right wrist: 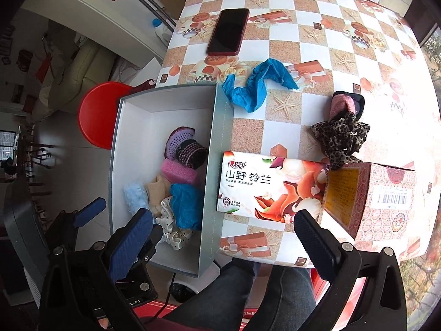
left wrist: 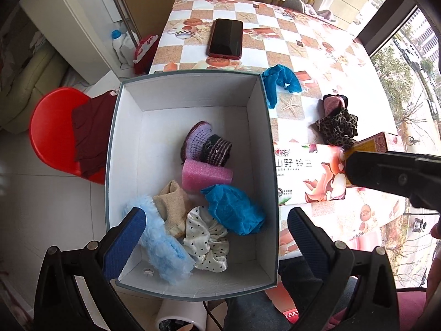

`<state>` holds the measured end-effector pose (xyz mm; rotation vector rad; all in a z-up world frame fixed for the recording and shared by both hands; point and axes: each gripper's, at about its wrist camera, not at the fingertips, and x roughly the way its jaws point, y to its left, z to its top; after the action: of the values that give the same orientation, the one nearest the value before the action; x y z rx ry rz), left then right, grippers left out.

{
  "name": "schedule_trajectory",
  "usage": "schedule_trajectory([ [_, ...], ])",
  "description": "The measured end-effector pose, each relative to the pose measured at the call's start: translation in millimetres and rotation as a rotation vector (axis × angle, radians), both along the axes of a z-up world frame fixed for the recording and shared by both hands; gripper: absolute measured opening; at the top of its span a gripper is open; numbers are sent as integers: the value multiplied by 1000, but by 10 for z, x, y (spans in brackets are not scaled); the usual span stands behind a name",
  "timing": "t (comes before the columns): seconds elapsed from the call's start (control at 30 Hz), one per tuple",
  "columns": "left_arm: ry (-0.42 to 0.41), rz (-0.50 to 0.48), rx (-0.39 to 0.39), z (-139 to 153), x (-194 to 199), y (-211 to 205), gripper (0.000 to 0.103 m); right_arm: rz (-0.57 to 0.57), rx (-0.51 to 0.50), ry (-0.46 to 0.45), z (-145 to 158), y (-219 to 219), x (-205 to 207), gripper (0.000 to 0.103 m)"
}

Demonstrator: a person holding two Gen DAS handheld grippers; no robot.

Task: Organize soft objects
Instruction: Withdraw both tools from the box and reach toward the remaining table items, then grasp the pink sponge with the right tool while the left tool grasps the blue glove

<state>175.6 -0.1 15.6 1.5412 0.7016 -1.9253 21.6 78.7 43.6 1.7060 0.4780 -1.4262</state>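
While crumpled, shoe cover point(right wrist: 257, 84) crosswise

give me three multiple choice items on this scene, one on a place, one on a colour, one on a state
1. Where does the leopard scrunchie lie?
A. in the box
B. on the table beside the tissue pack
C. on the red stool

2. What colour is the foam block in the box?
A. pink
B. green
C. yellow

3. How are the left gripper fingers?
A. shut on a cloth
B. shut on nothing
C. open, holding nothing

Key: 1 B, it rests on the table by the tissue pack. 2 A, plainly pink. 3 C, the fingers stand wide apart above the box.
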Motion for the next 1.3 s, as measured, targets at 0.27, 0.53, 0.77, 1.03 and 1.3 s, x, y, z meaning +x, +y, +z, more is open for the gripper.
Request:
schedule_trajectory([
  [0.27,14,-117,-47,160,-622,-16,103,-241,-49,-8,238,456,-761,103],
  [0.53,-34,-234,-105,79,-1286,-25,103,-533,19,73,207,1251,-1648,103],
  [0.77,-103,-277,-109,-131,-1706,-61,103,-662,212,-23,-711,1876,-1994,103],
  [1.03,-214,-328,-122,-458,-2024,-144,103,-627,331,-87,-1600,2145,-1907,103],
  [1.3,-336,-413,-126,-1003,-2482,-360,103,-549,371,-87,-1977,2143,-1778,103],
])
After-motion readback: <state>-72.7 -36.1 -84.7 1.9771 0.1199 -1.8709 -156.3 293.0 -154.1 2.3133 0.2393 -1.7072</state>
